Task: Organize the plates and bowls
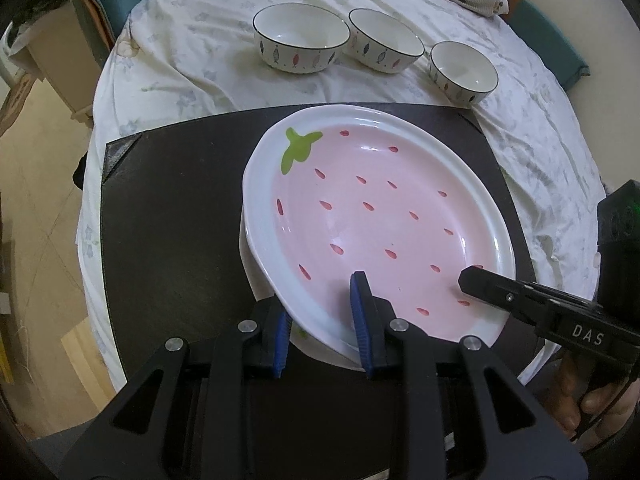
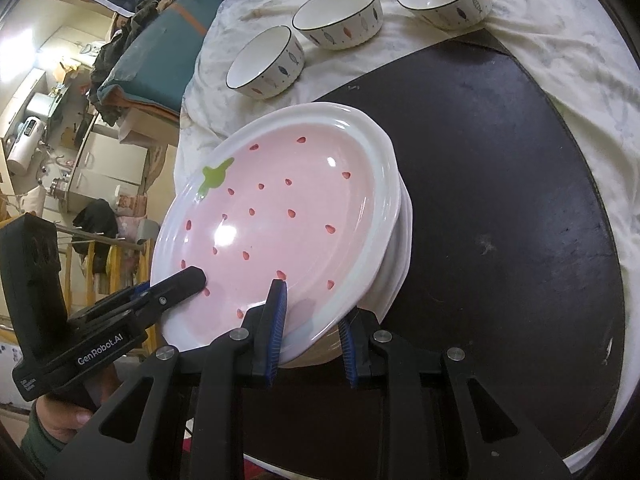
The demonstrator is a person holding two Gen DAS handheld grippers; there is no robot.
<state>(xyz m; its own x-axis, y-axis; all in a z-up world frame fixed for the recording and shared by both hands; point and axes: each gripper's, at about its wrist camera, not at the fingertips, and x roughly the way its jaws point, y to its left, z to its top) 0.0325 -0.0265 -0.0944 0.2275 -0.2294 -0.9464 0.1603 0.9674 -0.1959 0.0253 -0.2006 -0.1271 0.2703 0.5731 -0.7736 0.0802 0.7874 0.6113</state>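
A pink strawberry-pattern plate (image 1: 376, 216) with a white rim is held tilted over a stack of white plates (image 2: 402, 236) on a black mat (image 1: 172, 240). My left gripper (image 1: 320, 320) is shut on the plate's near rim, one blue pad on the pink face and one beneath. My right gripper (image 2: 312, 332) is shut on the same plate's rim further round, and in the left wrist view the right gripper (image 1: 476, 286) reaches in from the right. Three white fish-pattern bowls (image 1: 300, 36) (image 1: 386, 40) (image 1: 464, 70) stand in a row beyond the mat.
The mat lies on a round table under a wrinkled white cloth (image 1: 180, 60). A teal cushioned seat (image 2: 160, 60) stands behind the table. Floor drops away to the left of the table edge (image 1: 40, 200). A person's hand (image 2: 60, 420) holds the left gripper's handle.
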